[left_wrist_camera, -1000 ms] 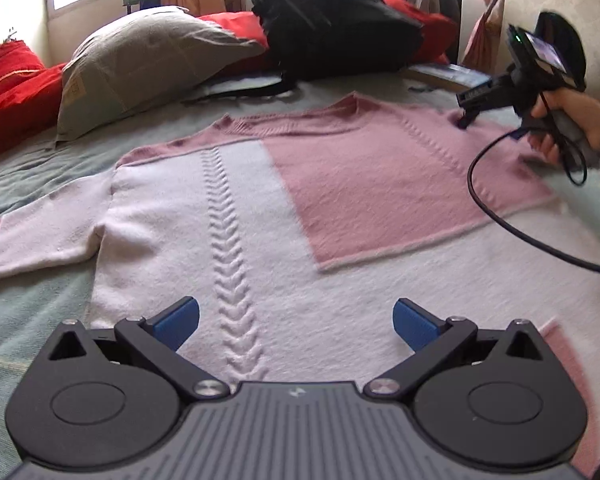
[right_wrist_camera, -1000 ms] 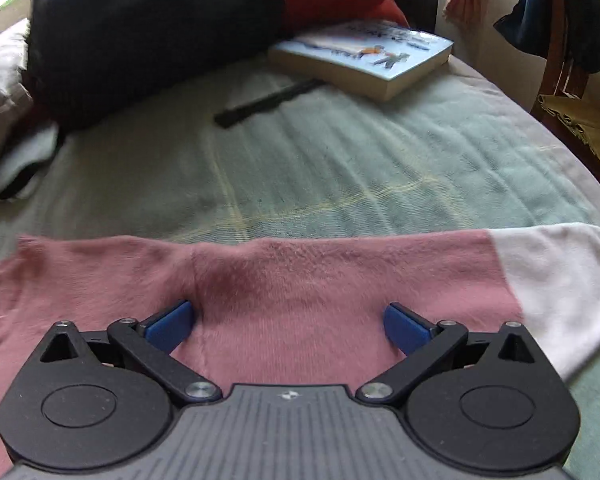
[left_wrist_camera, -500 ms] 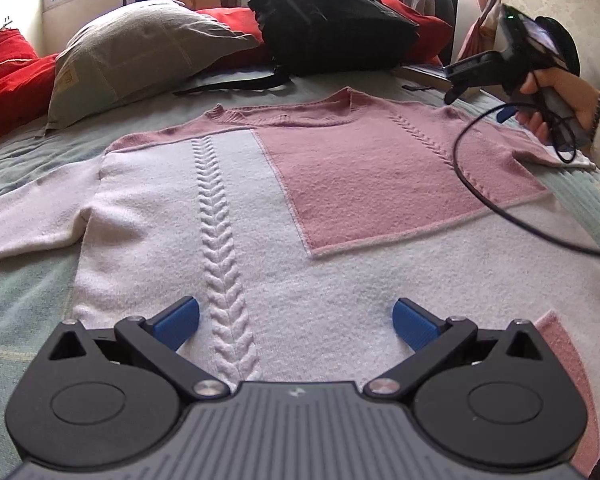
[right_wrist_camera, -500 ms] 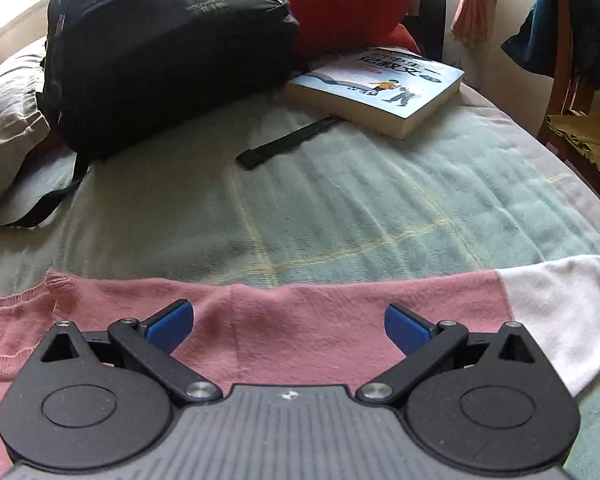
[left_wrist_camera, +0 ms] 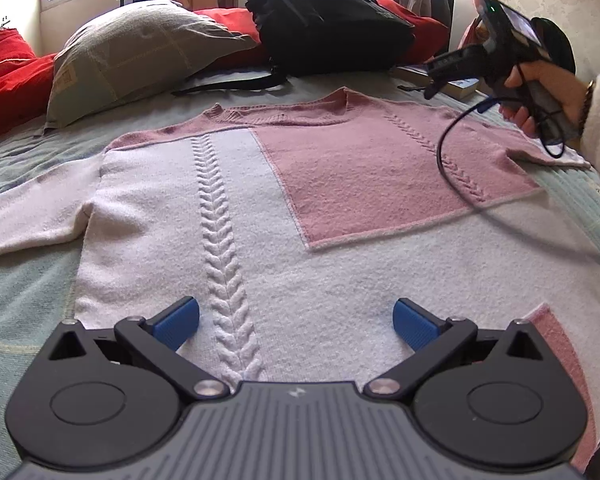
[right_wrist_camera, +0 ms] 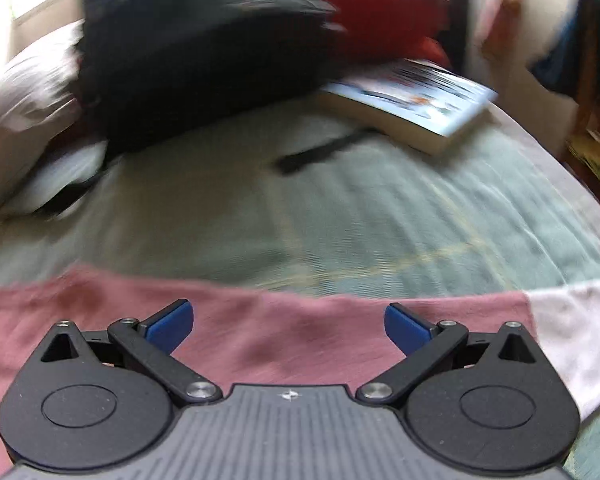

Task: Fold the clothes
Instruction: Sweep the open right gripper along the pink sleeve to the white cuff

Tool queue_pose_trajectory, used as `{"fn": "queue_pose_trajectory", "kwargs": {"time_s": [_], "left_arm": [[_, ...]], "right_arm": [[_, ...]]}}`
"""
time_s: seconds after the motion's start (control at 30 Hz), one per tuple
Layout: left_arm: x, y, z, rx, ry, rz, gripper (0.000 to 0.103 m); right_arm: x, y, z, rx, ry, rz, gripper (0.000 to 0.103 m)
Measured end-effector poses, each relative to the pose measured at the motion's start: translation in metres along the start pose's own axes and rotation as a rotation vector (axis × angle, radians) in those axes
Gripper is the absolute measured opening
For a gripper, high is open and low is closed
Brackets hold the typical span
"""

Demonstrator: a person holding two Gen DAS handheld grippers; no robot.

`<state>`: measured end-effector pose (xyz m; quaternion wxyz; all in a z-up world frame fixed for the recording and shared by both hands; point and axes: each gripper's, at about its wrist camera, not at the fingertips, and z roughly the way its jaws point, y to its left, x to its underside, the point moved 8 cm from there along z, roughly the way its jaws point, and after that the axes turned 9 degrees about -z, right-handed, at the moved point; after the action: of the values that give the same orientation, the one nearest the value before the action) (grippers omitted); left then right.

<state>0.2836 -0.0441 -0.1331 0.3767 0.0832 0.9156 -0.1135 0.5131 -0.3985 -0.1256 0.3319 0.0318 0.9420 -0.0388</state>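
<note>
Zero folds made so far, by my read. Sweater (left_wrist_camera: pixel 300 208), pink and white w/ cable ribs, lies flat and face up on the green bedspread (left_wrist_camera: pixel 24 280); body spread, one sleeve out toward 9 o'clock in the left wrist view, the other toward 3 o'clock under the person's hand (left_wrist_camera: pixel 540 84).

Left gripper (left_wrist_camera: pixel 296 316) sits low at 6 o'clock over the hem area, blue pads spread wide, nothing between them. Right gripper (right_wrist_camera: pixel 287 322), seen in the right wrist view (blurred), is above the pink shoulder/sleeve strip, jaws also wide, holding nothing.

Clutter at 12 o'clock: black backpack (left_wrist_camera: pixel 320 12), grey pillow (left_wrist_camera: pixel 140 48), a book (right_wrist_camera: pixel 412 104) near 1 o'clock. All apart from the sweater.

Left to do, as I judge: sleeves in, sides over, then bottom up. Whole job ahead; garment at least looks smoothed and ready.
</note>
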Motion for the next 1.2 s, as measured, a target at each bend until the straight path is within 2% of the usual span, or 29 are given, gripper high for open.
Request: {"fn": "queue_pose_trajectory", "kwargs": {"time_s": [0.1,0.2,0.27,0.37,0.43,0.53,0.63,0.7,0.83,0.93,1.07,1.2], "left_arm": [[0.0,0.001,0.0,0.007,-0.001,0.003,0.102],[0.001,0.002,0.0,0.013,0.001,0.001,0.102],[0.0,0.003,0.0,0.013,0.002,-0.002,0.102],[0.0,0.003,-0.001,0.009,0.002,-0.005,0.102],[0.001,0.002,0.0,0.01,0.004,-0.005,0.102],[0.001,0.003,0.0,0.004,0.006,-0.002,0.102],[0.001,0.002,0.0,-0.005,0.009,-0.003,0.102],[0.002,0.001,-0.001,-0.01,0.01,-0.002,0.102],[0.003,0.001,0.0,-0.016,0.014,-0.002,0.102],[0.004,0.002,0.0,-0.019,0.02,0.006,0.102],[0.003,0.001,0.0,-0.022,0.029,0.001,0.102],[-0.001,-0.001,-0.003,-0.044,0.03,-0.011,0.102]], "right_arm": [[0.005,0.023,0.007,0.016,0.042,-0.097,0.103],[0.006,0.024,0.033,0.049,0.071,-0.103,0.103],[-0.002,0.018,0.045,0.016,0.048,-0.075,0.103],[-0.011,0.007,0.033,-0.044,0.018,-0.044,0.103],[-0.012,0.007,0.006,-0.12,-0.027,-0.056,0.103],[0.002,0.018,-0.038,-0.286,-0.086,-0.105,0.103],[0.035,0.035,-0.07,-0.451,-0.096,-0.148,0.103],[0.059,0.044,-0.082,-0.524,-0.096,-0.167,0.103],[0.108,0.045,-0.075,-0.515,-0.065,-0.145,0.103],[0.129,0.045,-0.086,-0.503,-0.13,-0.165,0.103],[0.119,0.031,-0.103,-0.54,-0.128,-0.164,0.103],[0.089,-0.015,-0.105,-0.471,-0.187,-0.091,0.103]]}}
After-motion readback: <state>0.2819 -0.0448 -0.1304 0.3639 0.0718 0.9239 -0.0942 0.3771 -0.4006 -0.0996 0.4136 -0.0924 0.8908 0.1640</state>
